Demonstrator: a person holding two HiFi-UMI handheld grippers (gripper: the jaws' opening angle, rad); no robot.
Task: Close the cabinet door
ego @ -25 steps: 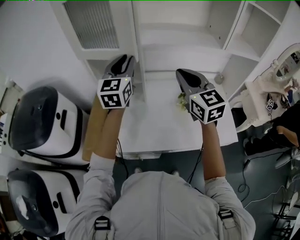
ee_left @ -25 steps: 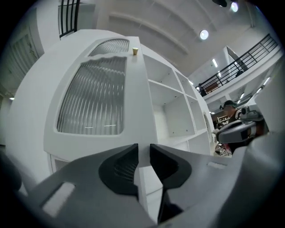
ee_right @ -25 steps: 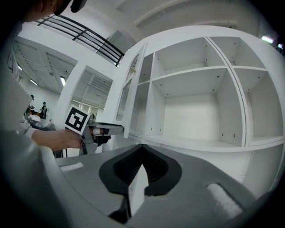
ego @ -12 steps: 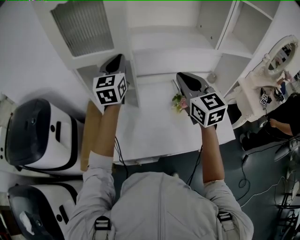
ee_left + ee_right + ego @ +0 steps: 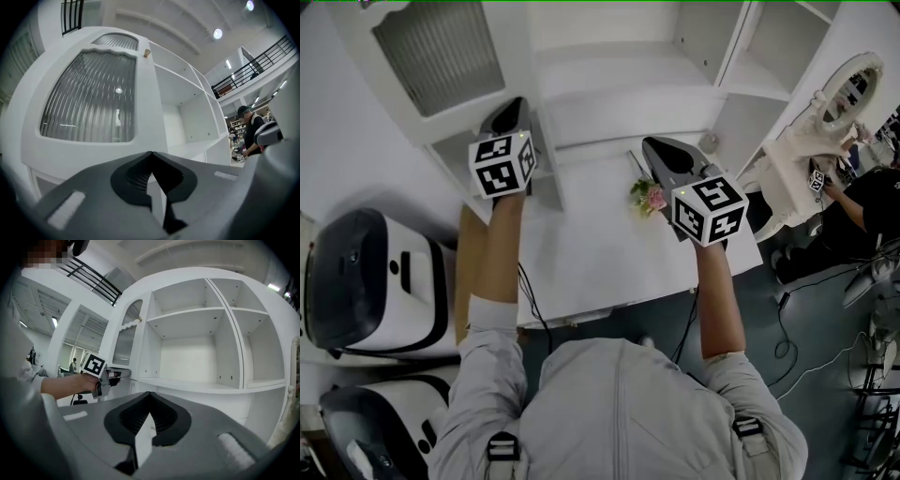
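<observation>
The white cabinet [image 5: 619, 84] stands on the table with its left door [image 5: 520, 56] swung open; the door has a ribbed glass pane [image 5: 441, 56]. My left gripper [image 5: 511, 105] is shut and empty, tips up against the lower part of that door. In the left gripper view the door [image 5: 93, 93] fills the space just beyond the left gripper [image 5: 151, 153]. My right gripper [image 5: 654, 145] hovers over the table in front of the open shelves, shut with nothing in it. The right gripper view shows the right gripper [image 5: 150, 393], the bare shelves [image 5: 187, 348] and the left gripper [image 5: 115, 375] at the door [image 5: 126, 338].
A small bunch of flowers [image 5: 647, 197] lies on the white table [image 5: 609, 253] beside my right gripper. Two white-and-black machines [image 5: 356, 281] stand to the left. A white vanity mirror [image 5: 848, 89] and a seated person [image 5: 862, 197] are to the right.
My left gripper has moved left and a little farther along the door's lower edge. The right gripper has barely moved, and the flowers now show beside it.
</observation>
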